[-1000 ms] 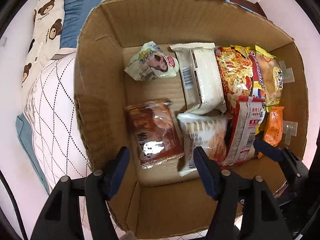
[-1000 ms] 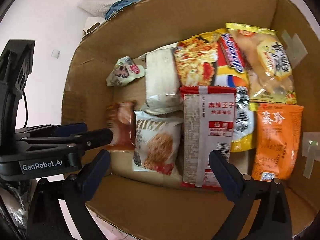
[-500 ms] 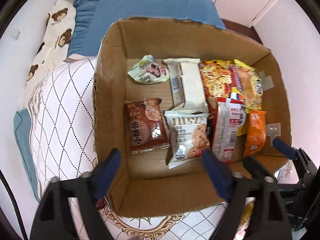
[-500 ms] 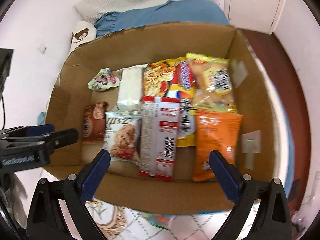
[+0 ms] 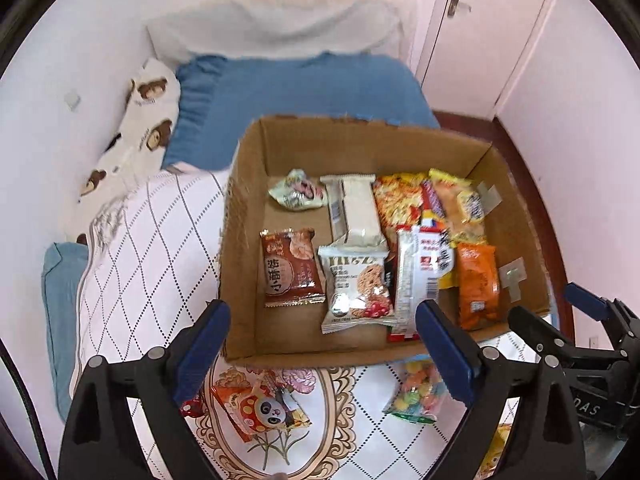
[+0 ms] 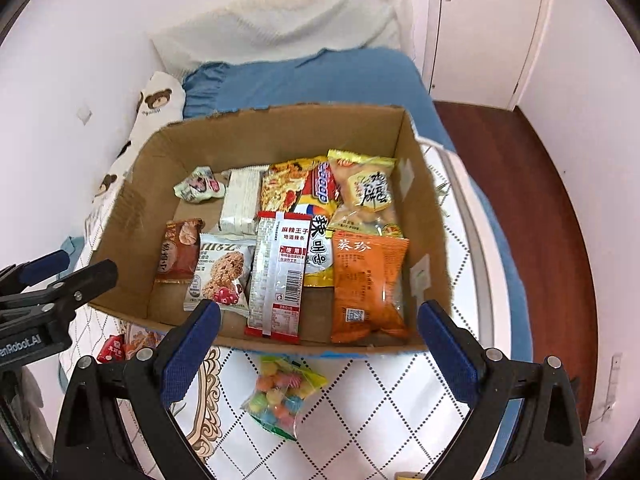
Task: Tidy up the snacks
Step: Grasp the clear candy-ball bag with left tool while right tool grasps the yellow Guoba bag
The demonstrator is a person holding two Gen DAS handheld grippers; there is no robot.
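Note:
An open cardboard box (image 5: 248,240) (image 6: 132,216) sits on the bed with several snack packets lying flat inside. Among them are a brown cookie packet (image 5: 290,268), a white cookie packet (image 5: 356,292), a red-and-white strip packet (image 6: 280,276) and an orange packet (image 6: 366,284). My left gripper (image 5: 322,322) hangs open above the box's near wall, nothing between its fingers. My right gripper (image 6: 319,314) is open and empty too, above the near edge. Loose on the bedspread in front lie a bag of coloured candies (image 6: 280,394) (image 5: 418,394) and a panda packet (image 5: 260,408).
A small red packet (image 6: 112,348) lies at the left by the box. Blue pillow (image 5: 288,92) and a bear-print cushion (image 5: 148,120) lie behind the box. Pink walls close in on the left, a white door (image 6: 480,20) and wooden floor (image 6: 532,200) on the right.
Both grippers have risen and drawn back out of the box. The left jaws have widened, and the brown cookie packet stays on the box floor. The loose packets on the bedspread have come into view.

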